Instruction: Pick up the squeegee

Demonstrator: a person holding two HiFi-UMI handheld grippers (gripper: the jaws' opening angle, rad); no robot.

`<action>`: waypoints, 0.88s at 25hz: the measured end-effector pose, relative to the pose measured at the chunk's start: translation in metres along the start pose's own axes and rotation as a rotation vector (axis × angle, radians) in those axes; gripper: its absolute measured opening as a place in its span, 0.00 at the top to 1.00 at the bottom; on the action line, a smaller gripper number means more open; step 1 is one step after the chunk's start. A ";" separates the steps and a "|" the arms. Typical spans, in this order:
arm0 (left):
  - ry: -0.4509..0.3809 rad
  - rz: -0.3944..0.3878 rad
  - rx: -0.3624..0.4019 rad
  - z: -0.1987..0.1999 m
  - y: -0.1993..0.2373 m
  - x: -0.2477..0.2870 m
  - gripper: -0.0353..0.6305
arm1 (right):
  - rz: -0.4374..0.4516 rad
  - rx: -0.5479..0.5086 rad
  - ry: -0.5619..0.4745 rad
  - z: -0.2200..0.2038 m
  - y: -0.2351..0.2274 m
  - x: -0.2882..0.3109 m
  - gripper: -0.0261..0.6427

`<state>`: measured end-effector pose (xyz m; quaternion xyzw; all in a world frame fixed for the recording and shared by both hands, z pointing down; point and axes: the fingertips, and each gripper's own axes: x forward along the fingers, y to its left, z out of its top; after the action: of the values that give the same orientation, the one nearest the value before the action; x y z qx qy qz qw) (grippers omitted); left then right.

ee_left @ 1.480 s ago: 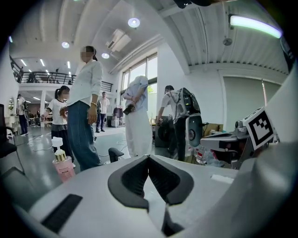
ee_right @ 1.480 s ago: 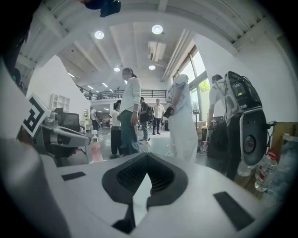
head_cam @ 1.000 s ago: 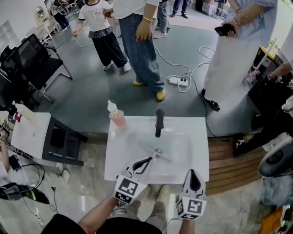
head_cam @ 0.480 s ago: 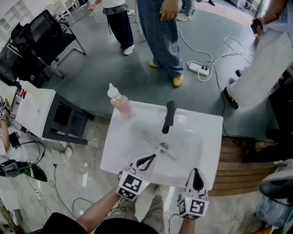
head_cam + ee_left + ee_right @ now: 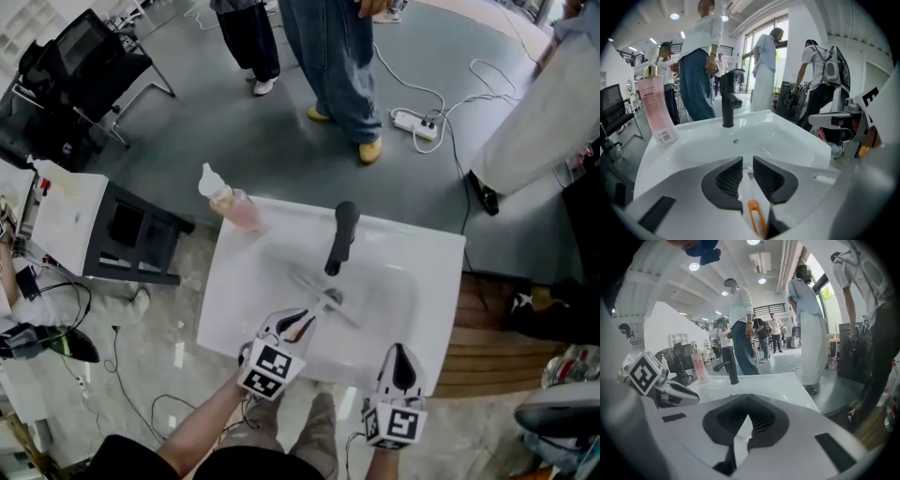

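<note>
The left hand-held gripper (image 5: 302, 323) hangs over the near rim of the white sink (image 5: 431, 272). Its jaws are opening, a narrow gap so far, with nothing between them. The squeegee (image 5: 323, 300) lies in the basin just ahead of its tips (pale, hard to pick out against the white). The right hand-held gripper (image 5: 397, 352), tips together and empty, sits off to its right, farther from the squeegee. A black faucet (image 5: 339, 239) stands beyond both.
</note>
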<state>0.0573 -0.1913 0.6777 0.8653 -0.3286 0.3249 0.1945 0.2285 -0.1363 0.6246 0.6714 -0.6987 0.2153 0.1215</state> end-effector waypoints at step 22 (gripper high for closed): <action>0.432 0.007 -0.023 -0.072 0.006 0.060 0.71 | 0.020 0.038 0.026 -0.011 -0.012 0.015 0.96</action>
<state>0.0562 -0.1821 0.7715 0.7720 -0.2860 0.4998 0.2692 0.2383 -0.1443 0.6423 0.6637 -0.6995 0.2384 0.1156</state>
